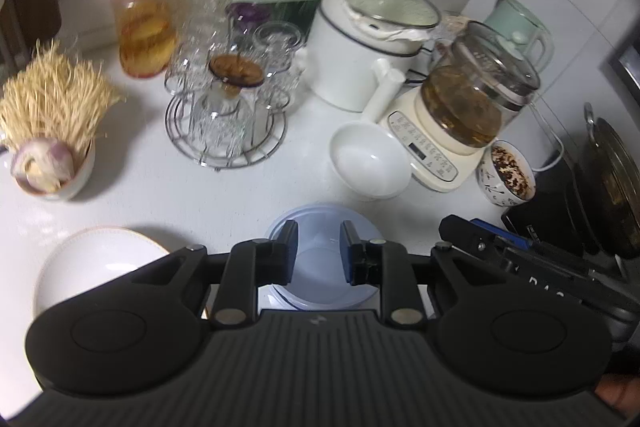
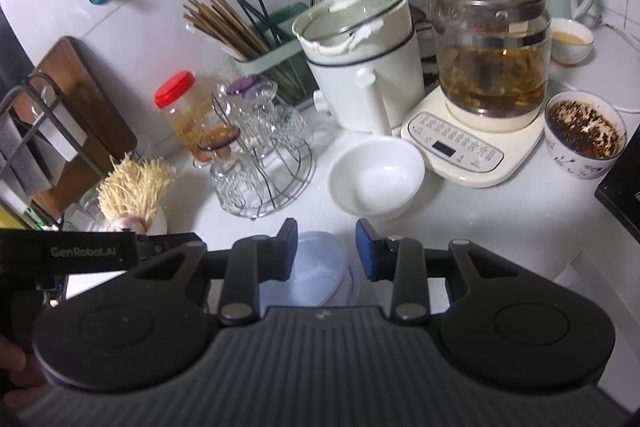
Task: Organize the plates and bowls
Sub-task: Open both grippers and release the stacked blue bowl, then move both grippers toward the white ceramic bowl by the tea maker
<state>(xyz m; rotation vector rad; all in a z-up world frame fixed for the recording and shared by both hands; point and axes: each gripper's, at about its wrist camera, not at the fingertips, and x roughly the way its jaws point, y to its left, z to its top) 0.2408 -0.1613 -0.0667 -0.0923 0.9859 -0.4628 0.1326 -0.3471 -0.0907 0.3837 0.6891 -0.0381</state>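
Left wrist view: the left gripper point(image 1: 319, 243) hangs with its fingers apart above a pale blue bowl point(image 1: 320, 267) at lower centre, gripping nothing. A white plate point(image 1: 88, 263) lies at lower left, and a white bowl point(image 1: 370, 163) sits right of centre, just beside the kettle base point(image 1: 432, 147). In the right wrist view the right gripper point(image 2: 327, 247) is likewise spread and empty, the blue bowl point(image 2: 320, 271) below its left finger and the white bowl point(image 2: 376, 175) just beyond.
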